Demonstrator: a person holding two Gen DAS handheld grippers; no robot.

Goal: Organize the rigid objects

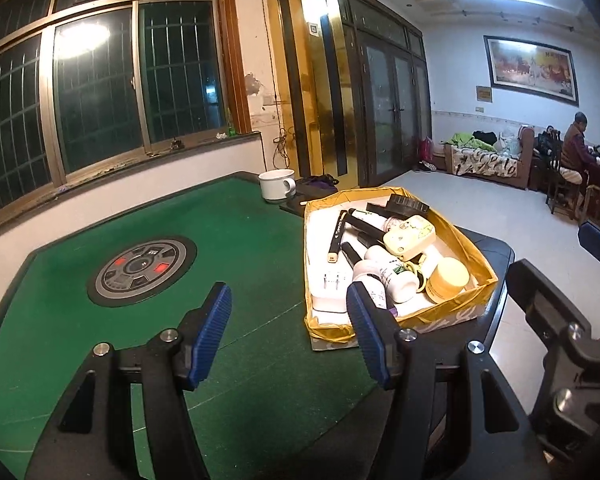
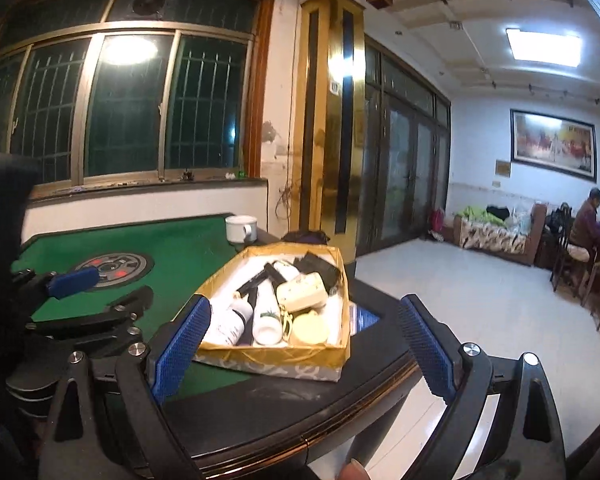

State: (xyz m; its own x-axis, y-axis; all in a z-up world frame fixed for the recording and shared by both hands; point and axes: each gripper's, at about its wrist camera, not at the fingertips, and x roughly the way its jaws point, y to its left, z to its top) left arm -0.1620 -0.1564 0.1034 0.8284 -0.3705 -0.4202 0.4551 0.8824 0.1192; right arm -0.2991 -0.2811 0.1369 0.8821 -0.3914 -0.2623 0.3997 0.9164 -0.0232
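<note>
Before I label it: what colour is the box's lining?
Golden yellow lining, clearest in the left wrist view.

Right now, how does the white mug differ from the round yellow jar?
The white mug stands upright on the table, outside the box; the yellow jar lies tilted inside the gold box. The mug has a handle; the jar has none. No hand-held gripper touches either.

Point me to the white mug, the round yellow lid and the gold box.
white mug [image 1: 275, 185], left wrist view, on its side wall.
round yellow lid [image 1: 452, 274], left wrist view, on its flat top.
gold box [image 2: 272, 354], right wrist view, on its near wall.
</note>
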